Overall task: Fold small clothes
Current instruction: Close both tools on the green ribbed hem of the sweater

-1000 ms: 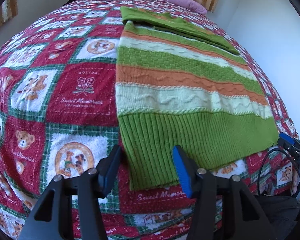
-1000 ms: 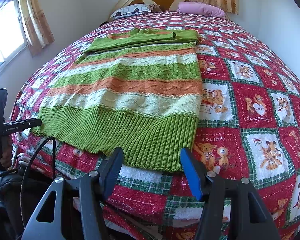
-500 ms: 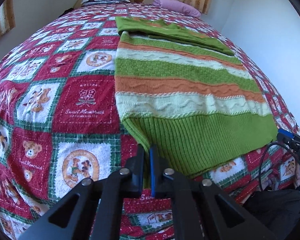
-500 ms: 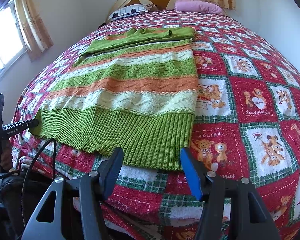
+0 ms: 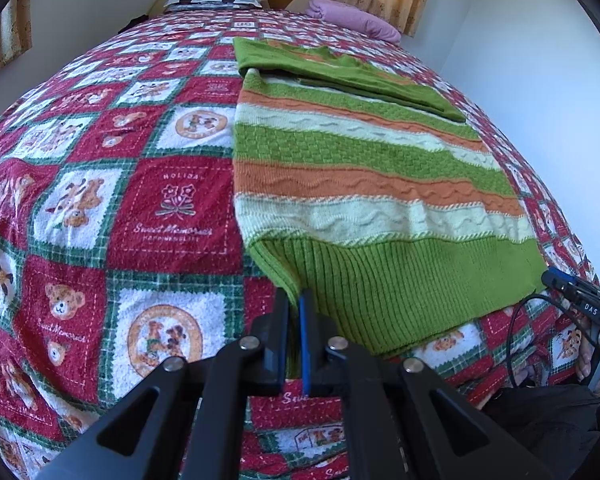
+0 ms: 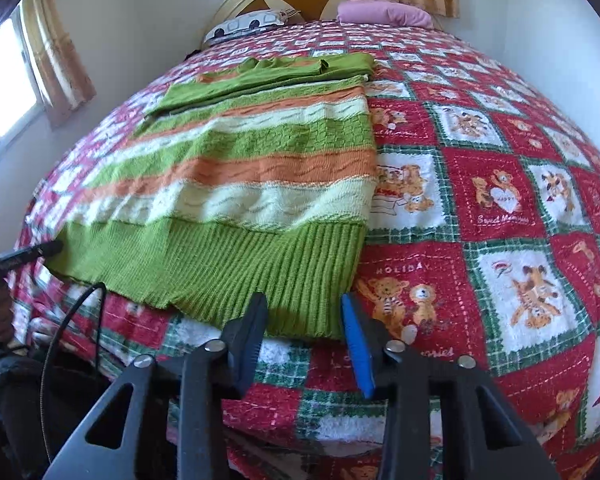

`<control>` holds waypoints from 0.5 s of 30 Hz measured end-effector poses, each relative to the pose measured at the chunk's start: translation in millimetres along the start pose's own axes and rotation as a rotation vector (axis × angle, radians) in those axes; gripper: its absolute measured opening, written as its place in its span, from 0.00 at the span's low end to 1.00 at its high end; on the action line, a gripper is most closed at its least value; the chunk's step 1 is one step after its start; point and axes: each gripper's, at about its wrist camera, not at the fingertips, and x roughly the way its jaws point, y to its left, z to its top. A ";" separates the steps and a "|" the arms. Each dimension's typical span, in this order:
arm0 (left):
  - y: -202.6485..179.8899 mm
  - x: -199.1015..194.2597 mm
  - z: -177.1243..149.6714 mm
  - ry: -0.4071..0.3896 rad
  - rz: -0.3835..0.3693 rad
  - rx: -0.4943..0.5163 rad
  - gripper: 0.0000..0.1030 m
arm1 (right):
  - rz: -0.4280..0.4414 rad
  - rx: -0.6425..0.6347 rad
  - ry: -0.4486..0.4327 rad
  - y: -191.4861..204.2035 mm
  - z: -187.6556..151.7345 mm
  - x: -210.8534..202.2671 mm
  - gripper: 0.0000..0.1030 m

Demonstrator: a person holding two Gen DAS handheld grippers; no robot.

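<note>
We see the striped sweater (image 5: 364,184) lying flat on the patterned bedspread (image 5: 112,208), ahead of both tools; our left hand-held gripper (image 5: 294,308) is pressed together, pinching the ribbed green hem at its near left corner, which lifts slightly off the bed; our right hand-held gripper (image 6: 304,312) is closing, its jaws still apart with the hem's near right corner (image 6: 312,312) between them, not yet pressed.

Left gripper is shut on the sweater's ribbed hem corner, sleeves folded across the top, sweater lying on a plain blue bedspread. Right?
Not quite. The bedspread is a red, green and white teddy-bear patchwork, as the left wrist view shows. Otherwise right: left gripper pinches the sweater hem corner.
</note>
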 end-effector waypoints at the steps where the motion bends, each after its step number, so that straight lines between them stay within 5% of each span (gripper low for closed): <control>1: 1.0 1.3 -0.3 0.003 0.000 -0.003 0.05 | -0.007 0.000 -0.004 -1.0 0.0 -0.6 0.24; 2: 2.0 2.1 -0.6 0.007 -0.002 -0.007 0.05 | -0.010 0.002 -0.002 -2.7 0.0 -0.7 0.13; 5: 1.8 -4.2 1.8 -0.012 -0.007 -0.004 0.05 | 0.029 0.027 -0.011 -9.0 0.8 -5.4 0.07; 15: -7.5 -36.1 23.8 -0.121 0.033 0.083 0.05 | 0.116 0.092 -0.207 -19.3 20.3 -53.5 0.06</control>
